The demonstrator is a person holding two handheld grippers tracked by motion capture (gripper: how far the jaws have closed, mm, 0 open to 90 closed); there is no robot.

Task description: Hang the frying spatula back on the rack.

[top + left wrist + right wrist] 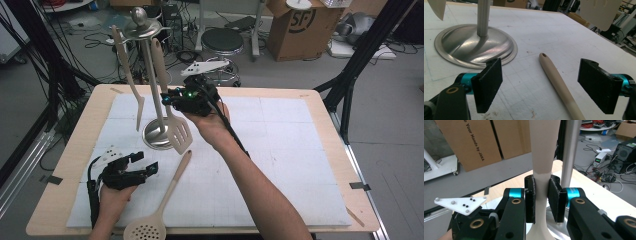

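High view: right gripper (172,100) jaws clenched on cream slotted spatula (176,127), hanging upright just beside steel stand (156,135) toward desk's far left. Left gripper (142,162) jaws released near left front corner, possibly straddling cream skimmer handle (557,86), untouched.

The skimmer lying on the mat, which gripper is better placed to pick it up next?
Left. The left gripper is open with the skimmer handle between its jaws; the right gripper is busy, shut on the slotted spatula at the stand.
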